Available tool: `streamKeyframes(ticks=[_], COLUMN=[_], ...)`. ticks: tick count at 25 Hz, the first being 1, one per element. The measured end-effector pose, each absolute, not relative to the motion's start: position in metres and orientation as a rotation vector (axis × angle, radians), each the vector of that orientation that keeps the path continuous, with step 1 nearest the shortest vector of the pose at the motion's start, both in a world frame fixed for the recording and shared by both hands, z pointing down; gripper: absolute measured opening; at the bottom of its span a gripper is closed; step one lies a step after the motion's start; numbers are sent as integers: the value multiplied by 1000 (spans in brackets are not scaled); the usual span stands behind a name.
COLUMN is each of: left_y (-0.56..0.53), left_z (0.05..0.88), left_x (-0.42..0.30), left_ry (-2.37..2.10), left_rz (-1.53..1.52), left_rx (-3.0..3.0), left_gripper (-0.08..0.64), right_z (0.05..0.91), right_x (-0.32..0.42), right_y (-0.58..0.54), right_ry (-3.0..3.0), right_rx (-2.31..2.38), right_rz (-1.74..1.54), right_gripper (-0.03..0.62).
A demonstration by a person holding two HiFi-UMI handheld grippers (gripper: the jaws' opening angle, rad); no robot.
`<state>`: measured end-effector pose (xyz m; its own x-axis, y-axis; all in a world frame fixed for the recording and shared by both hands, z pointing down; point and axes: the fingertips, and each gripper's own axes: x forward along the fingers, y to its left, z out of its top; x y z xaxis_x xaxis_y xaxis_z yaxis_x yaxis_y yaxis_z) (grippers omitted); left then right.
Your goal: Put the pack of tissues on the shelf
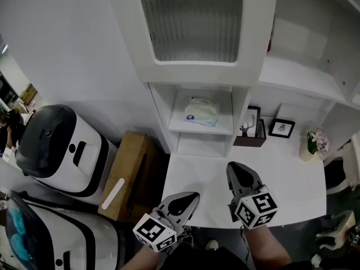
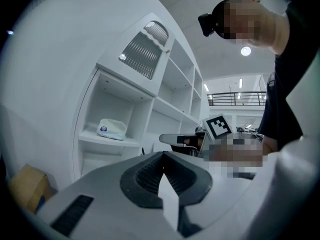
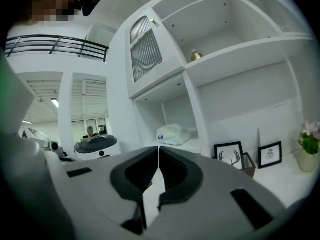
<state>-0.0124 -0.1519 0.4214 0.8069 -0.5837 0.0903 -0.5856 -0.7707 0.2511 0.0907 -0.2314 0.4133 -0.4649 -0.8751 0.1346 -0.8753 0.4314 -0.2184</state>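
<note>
Soft white plastic-wrapped pack of tissues (image 1: 201, 111) lies on white shelf (image 1: 181, 129). Left gripper (image 1: 190, 198), right gripper (image 1: 239, 171): both 2 pressed together, empty, well apart from pack. Placement looks done; next move likely only keeping clear.

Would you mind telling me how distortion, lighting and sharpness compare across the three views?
Head view: mild wide-angle lean, even soft light, pack of tissues reasonably sharp. Left gripper view: strong fisheye with black corners, a ceiling lamp glaring, the left gripper near and soft. Right gripper view: same fisheye curving the shelf unit, bright and low-contrast.
</note>
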Motion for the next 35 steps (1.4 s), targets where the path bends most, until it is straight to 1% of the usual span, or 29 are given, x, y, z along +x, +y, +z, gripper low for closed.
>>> streamKeyframes(ticks=[9,23,35], left_y=[-116,-44,-4], left_z=[416,403,403], left_x=[11,23,12], left_ry=[-933,-1041,-1128], left_rz=[4,8,76], left_rx=[2724,2726,2688], left_gripper=[5,5,5], right_z=[412,400,407], right_x=[94,103,86], right_y=[-183,-106,-72], right_ry=[-2711,-2789,-2839], right_rx=[1506,1401,1292], right_rz=[405,373,438], right_gripper=[8,6,5])
